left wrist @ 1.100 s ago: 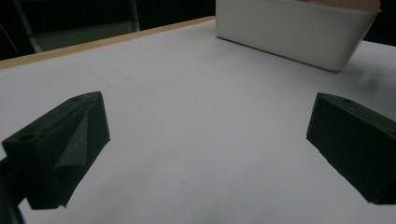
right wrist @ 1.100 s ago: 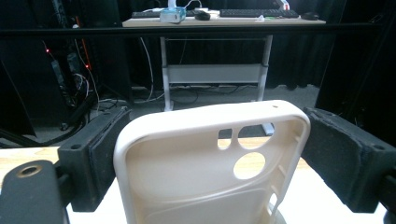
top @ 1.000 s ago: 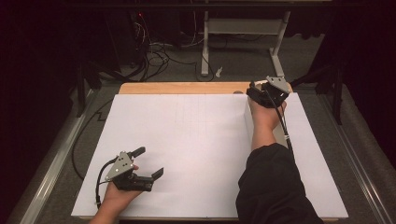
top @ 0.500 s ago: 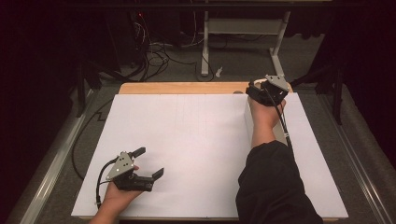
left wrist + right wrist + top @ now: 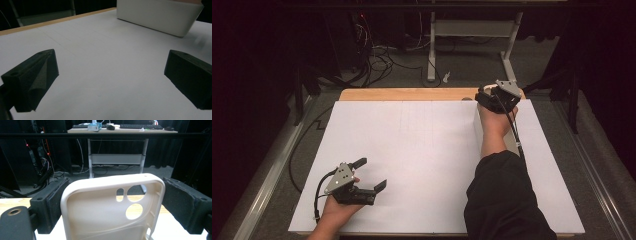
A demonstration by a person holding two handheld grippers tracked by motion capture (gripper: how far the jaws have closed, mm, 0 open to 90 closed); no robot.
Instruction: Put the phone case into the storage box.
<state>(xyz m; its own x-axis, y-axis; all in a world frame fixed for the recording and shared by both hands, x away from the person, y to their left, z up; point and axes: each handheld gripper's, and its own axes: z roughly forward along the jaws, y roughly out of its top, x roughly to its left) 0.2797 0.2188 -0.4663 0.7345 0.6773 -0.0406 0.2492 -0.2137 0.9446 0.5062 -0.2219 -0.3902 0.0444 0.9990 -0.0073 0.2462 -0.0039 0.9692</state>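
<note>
A cream phone case (image 5: 105, 212) with camera cut-outs stands upright between the jaws of my right gripper (image 5: 115, 185). Both black pads (image 5: 53, 202) touch its sides, and the jaws have just been opening slightly with the case still between them. In the high view this right gripper (image 5: 486, 95) sits at the far right of the table by the wooden edge. My left gripper (image 5: 372, 173) rests near the front left on the white sheet (image 5: 422, 150), open. Nothing lies between its jaws in the left gripper view (image 5: 112, 65).
A white box (image 5: 155, 15) stands on the sheet ahead of the left gripper. A wooden strip (image 5: 412, 94) runs along the table's far edge. Beyond it are cables (image 5: 377, 55) and a desk frame (image 5: 472, 30) on the floor.
</note>
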